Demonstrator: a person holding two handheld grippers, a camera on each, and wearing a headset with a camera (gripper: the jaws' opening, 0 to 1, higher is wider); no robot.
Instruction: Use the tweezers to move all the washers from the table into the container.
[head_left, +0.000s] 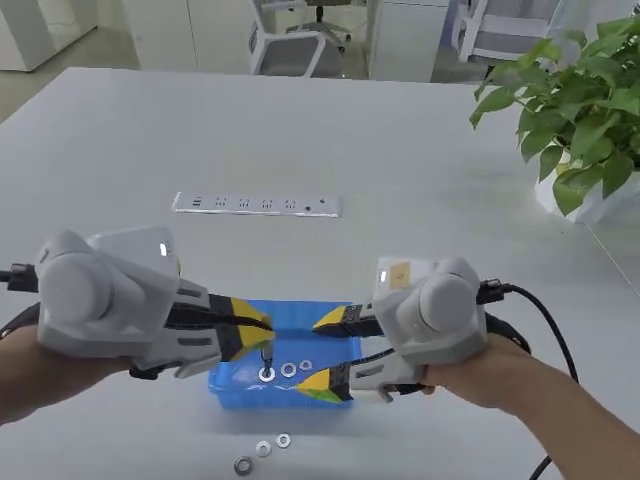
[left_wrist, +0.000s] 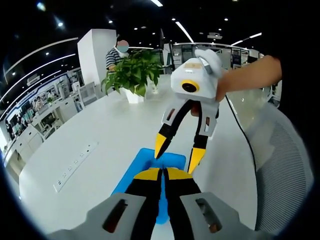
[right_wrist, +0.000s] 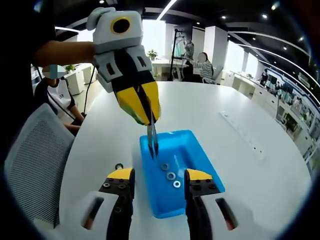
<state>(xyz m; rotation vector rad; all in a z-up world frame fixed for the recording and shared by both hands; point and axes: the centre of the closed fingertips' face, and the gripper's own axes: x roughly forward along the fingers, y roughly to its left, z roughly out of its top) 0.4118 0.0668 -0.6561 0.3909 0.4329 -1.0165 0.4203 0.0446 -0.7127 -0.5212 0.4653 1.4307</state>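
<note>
An open-plan office with strip lights overhead surrounded a broad white tabletop (head_left: 300, 130), with office chairs (head_left: 290, 45) along its far edge and a leafy plant (head_left: 575, 100) at its right edge. A white power strip (head_left: 257, 205) lay toward the middle. Close to the near edge sat the blue container (head_left: 292, 318), with three washers in the container (head_left: 288, 370) lined up on its floor. Three loose washers (head_left: 263, 449) lay on the tabletop between the container and the near edge.

In the head view, the container's near right corner was hidden behind the lower jaw of the right tongs (right_wrist: 159, 174). The tips of the tweezers (right_wrist: 152, 135) were too fine to show whether they touched a washer or held one.

The left hand (head_left: 40, 370) held the left tongs (head_left: 265, 335) over the container's left side, their jaws pressed together on the tweezers, which pointed down into the container. The right hand (head_left: 490, 370) held the right tongs facing them from the container's right side, jaws spread apart and gripping nothing.
</note>
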